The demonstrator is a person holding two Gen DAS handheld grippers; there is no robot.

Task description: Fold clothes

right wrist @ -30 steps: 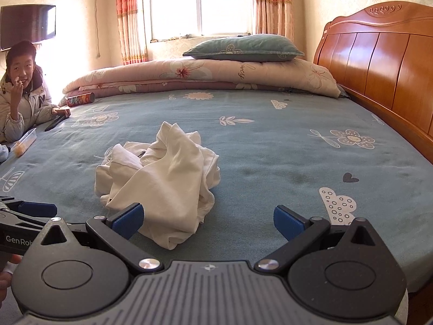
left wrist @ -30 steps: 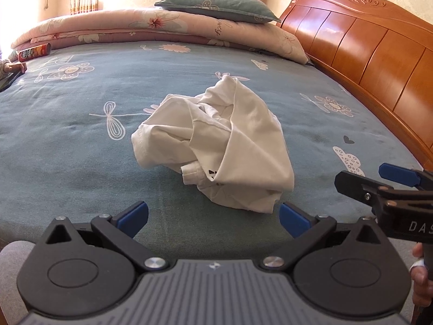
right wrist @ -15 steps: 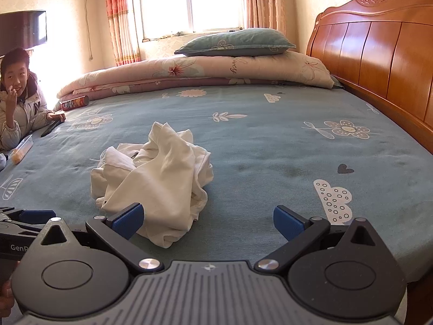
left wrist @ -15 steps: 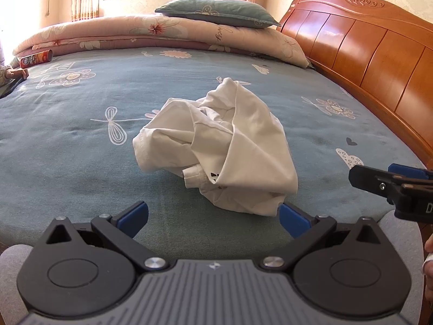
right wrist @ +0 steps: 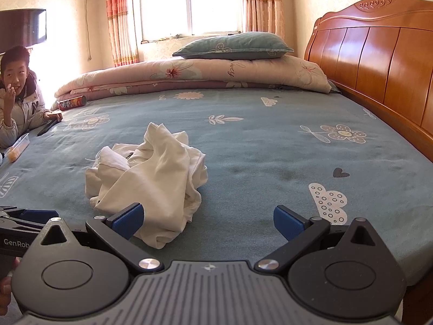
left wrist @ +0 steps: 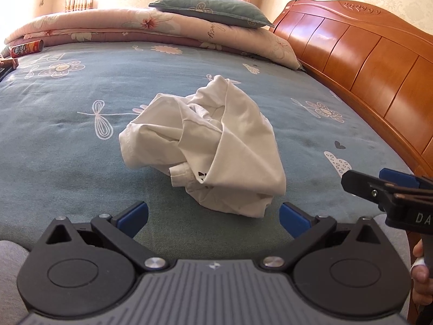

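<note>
A crumpled white garment [left wrist: 211, 149] lies in a heap on the blue patterned bedsheet [left wrist: 67, 135], near the bed's front edge; the right wrist view shows the garment [right wrist: 151, 181] left of centre. My left gripper [left wrist: 213, 214] is open just short of the heap, nothing between its blue-padded fingers. My right gripper [right wrist: 208, 219] is open too, its left finger in front of the heap's near corner; whether it touches the cloth I cannot tell. In the left wrist view the right gripper [left wrist: 389, 187] juts in from the right, and in the right wrist view the left gripper [right wrist: 19, 224] pokes in at the left.
A folded floral quilt [right wrist: 189, 73] with a green pillow [right wrist: 235, 44] lies along the far side. A wooden headboard [right wrist: 379, 59] runs along the right. A person [right wrist: 16, 94] leans on the bed's far left, by a snack can [right wrist: 71, 102] and a plastic box [right wrist: 17, 147].
Both grippers have moved slightly closer to the garment and the views tilted up a little. The garment has not moved. Both grippers stay open.
</note>
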